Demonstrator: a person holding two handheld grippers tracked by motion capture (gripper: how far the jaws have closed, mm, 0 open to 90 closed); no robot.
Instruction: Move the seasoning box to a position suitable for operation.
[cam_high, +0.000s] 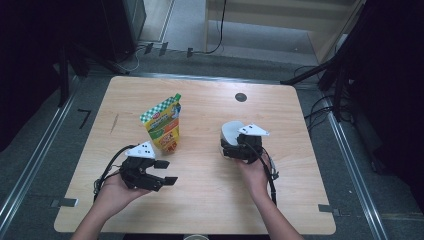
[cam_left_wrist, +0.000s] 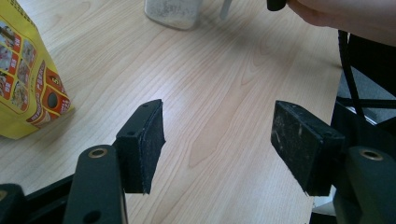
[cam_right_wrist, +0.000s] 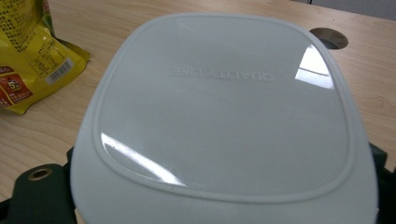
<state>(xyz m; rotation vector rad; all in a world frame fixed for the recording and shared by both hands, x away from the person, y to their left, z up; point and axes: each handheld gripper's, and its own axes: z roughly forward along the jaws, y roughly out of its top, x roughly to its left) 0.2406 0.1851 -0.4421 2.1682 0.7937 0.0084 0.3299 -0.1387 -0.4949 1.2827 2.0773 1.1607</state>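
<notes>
Reading "QUALITY LIFE" embossed on white lid (cam_right_wrist: 224, 121), yellow pouch (cam_right_wrist: 32, 60) print illegible

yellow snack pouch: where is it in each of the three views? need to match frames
High view: the yellow pouch stands left of the table's middle, just beyond the left tongs.
Left gripper view: at the left edge, cropped, left of the open jaws.
Right gripper view: top-left corner, left of the white lid.
Shared landmark: the white-lidded container, top centre in the left gripper view.
</notes>
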